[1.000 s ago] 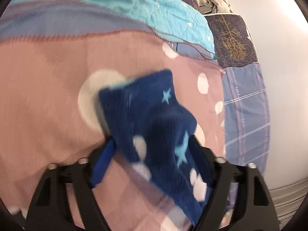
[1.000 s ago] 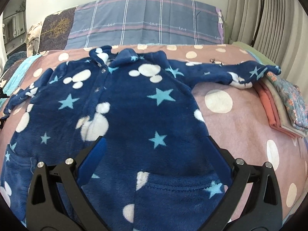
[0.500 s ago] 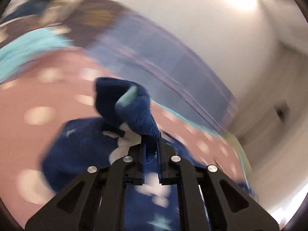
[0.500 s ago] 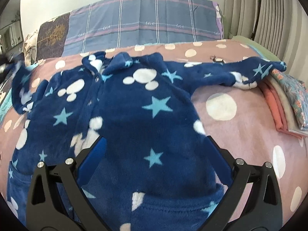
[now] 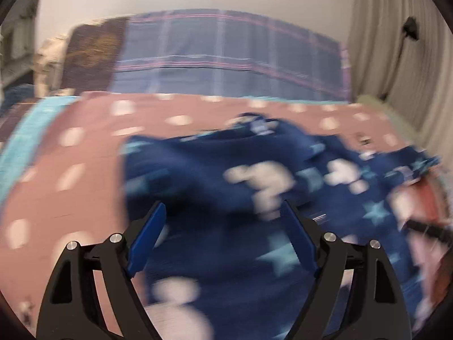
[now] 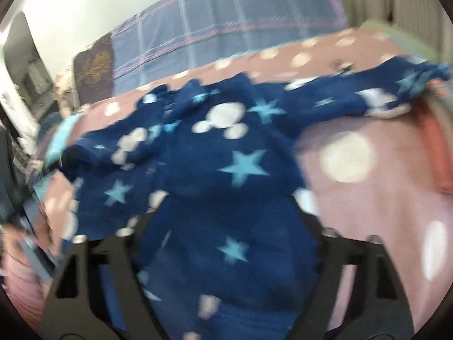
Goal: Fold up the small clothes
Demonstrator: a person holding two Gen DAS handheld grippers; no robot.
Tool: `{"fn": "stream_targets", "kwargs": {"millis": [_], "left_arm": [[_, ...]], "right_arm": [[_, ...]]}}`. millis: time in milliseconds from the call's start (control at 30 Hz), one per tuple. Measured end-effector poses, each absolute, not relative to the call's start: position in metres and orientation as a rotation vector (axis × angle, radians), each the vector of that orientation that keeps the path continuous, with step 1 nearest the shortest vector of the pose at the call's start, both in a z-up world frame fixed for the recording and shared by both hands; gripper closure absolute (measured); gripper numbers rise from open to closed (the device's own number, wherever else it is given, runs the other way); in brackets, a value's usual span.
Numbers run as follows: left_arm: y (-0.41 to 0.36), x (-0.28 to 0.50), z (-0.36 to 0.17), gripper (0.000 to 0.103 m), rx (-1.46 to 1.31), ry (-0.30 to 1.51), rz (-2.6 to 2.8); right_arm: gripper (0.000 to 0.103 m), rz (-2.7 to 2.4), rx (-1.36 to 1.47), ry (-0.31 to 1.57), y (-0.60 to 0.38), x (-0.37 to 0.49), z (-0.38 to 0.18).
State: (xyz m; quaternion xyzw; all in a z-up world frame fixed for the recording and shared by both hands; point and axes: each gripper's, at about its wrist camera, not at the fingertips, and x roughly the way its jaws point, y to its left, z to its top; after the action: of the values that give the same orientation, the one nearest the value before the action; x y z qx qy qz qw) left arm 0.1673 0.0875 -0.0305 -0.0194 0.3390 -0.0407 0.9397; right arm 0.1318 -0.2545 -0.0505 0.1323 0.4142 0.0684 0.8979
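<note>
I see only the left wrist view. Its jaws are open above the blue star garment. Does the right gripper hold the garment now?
Observer: No. The right gripper has its jaws wide apart over the lower part of the blue garment, with nothing pinched.
Operator: The sleeve on my right side is blurred. How does it lie?
Observer: That sleeve is stretched sideways across the pink dotted cover, and its cuff ends at the folded coral clothes.
</note>
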Motion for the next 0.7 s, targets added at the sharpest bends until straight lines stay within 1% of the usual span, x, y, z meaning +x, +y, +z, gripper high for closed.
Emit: {"fn": "stream_targets", "kwargs": {"millis": [33, 133, 233, 367, 400, 467, 500, 533, 600, 700], "left_arm": [[0.097, 0.165, -0.036, 0.016, -0.016, 0.701, -0.035], [0.122, 0.175, -0.057, 0.015, 0.018, 0.743, 0.101], [0.142, 0.193, -0.076, 0.015, -0.033, 0.821, 0.159], [0.156, 0.211, -0.095, 0.015, -0.092, 0.880, 0.225], [0.157, 0.213, -0.098, 0.013, -0.103, 0.887, 0.239], [0.156, 0.216, -0.104, 0.013, -0.110, 0.886, 0.271], [0.153, 0.214, -0.105, 0.013, -0.103, 0.878, 0.283], [0.153, 0.213, -0.104, 0.013, -0.098, 0.868, 0.296], [0.152, 0.211, -0.101, 0.013, -0.089, 0.853, 0.312], [0.146, 0.207, -0.099, 0.013, -0.056, 0.834, 0.318]], "right_arm": [[0.036, 0.185, 0.310, 0.875, -0.252, 0.144, -0.051], [0.036, 0.276, 0.355, 0.895, -0.232, 0.191, -0.056], [0.035, 0.362, 0.347, 0.960, -0.192, 0.246, -0.069], [0.035, 0.371, 0.307, 1.024, -0.151, 0.293, -0.091], [0.036, 0.358, 0.306, 1.035, -0.146, 0.300, -0.097], [0.071, 0.301, 0.296, 1.019, -0.140, 0.307, -0.101], [0.078, 0.292, 0.276, 1.007, -0.139, 0.307, -0.098], [0.092, 0.316, 0.260, 0.988, -0.139, 0.304, -0.090], [0.093, 0.332, 0.242, 0.901, -0.148, 0.288, -0.064], [0.093, 0.232, 0.142, 0.740, -0.172, 0.256, -0.023]]}}
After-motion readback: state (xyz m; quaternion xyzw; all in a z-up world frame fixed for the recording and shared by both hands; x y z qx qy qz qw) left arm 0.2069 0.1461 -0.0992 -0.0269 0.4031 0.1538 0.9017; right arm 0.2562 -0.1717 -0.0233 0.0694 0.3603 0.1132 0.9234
